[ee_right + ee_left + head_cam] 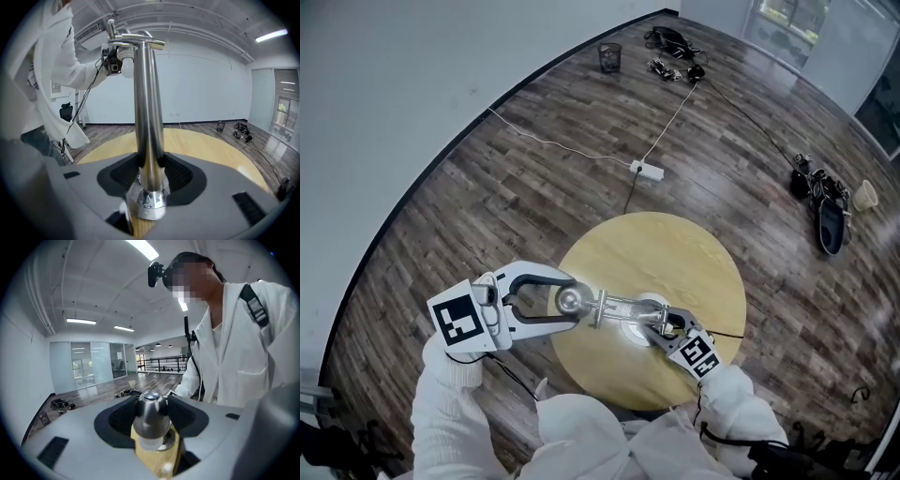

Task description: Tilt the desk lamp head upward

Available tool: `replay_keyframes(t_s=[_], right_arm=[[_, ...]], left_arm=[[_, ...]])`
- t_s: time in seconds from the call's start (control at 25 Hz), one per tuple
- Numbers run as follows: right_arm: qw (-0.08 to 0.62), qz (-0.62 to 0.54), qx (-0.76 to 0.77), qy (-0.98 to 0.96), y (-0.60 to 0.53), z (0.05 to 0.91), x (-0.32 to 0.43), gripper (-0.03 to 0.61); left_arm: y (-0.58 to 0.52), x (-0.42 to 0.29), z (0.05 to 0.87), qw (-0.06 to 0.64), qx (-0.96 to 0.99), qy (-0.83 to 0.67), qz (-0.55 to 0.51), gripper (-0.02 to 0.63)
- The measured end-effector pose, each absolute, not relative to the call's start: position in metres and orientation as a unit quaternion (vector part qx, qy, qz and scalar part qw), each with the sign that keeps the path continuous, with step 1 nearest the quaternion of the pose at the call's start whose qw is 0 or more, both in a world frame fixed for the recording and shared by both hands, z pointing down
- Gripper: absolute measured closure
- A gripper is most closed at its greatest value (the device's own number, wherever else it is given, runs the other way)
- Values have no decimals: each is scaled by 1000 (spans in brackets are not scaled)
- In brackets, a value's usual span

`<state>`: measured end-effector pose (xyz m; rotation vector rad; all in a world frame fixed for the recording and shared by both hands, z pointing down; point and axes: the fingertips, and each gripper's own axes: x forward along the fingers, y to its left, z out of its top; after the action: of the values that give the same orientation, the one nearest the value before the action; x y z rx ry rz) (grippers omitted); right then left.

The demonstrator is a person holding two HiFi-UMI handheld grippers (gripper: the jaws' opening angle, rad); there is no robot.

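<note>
Desk lamp (619,307): silver metal, standing on the round wooden desk (698,258), toward the near edge.
Lamp head (150,409): raised above the desk's left edge in the head view, at the end of the short top arm (140,43); rounded metal end turned toward the left gripper view's camera.
Bulb (126,68): white, visible under the head in the right gripper view.
Left hand-held gripper (569,303): closed on the lamp head, dark pads pressing it from both sides.
Post (147,117): upright, shiny, rising from the base (146,204).
Right hand-held gripper (656,324): clamped on the post just above the base, pads tight on either side.
Person: white sleeves (450,412) behind both grippers; face blurred in the left gripper view.
Floor (487,216): dark wood planks.
Power strip (647,170): white, on the floor beyond the desk, with a thin white cable (548,143) running left.
Bin (609,56): dark mesh, far back near the wall.
Bags (830,220): dark, on the floor at right, well apart from the desk.
</note>
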<state>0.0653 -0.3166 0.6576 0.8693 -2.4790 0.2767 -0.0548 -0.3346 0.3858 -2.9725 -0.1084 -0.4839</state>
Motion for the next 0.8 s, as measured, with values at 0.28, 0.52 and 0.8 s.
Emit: replay_keyframes(t_s=[0.28, 0.52, 0.8], right_arm=[[249, 99, 329, -906, -312, 657, 64, 400], [249, 98, 337, -903, -312, 654, 66, 400], [250, 97, 340, -901, -311, 650, 67, 400]], left_arm=[[-309, -4, 329, 101, -978, -59, -170, 400], [-293, 43, 303, 124, -970, -84, -189, 400], [-280, 82, 294, 149, -963, -111, -197, 402]])
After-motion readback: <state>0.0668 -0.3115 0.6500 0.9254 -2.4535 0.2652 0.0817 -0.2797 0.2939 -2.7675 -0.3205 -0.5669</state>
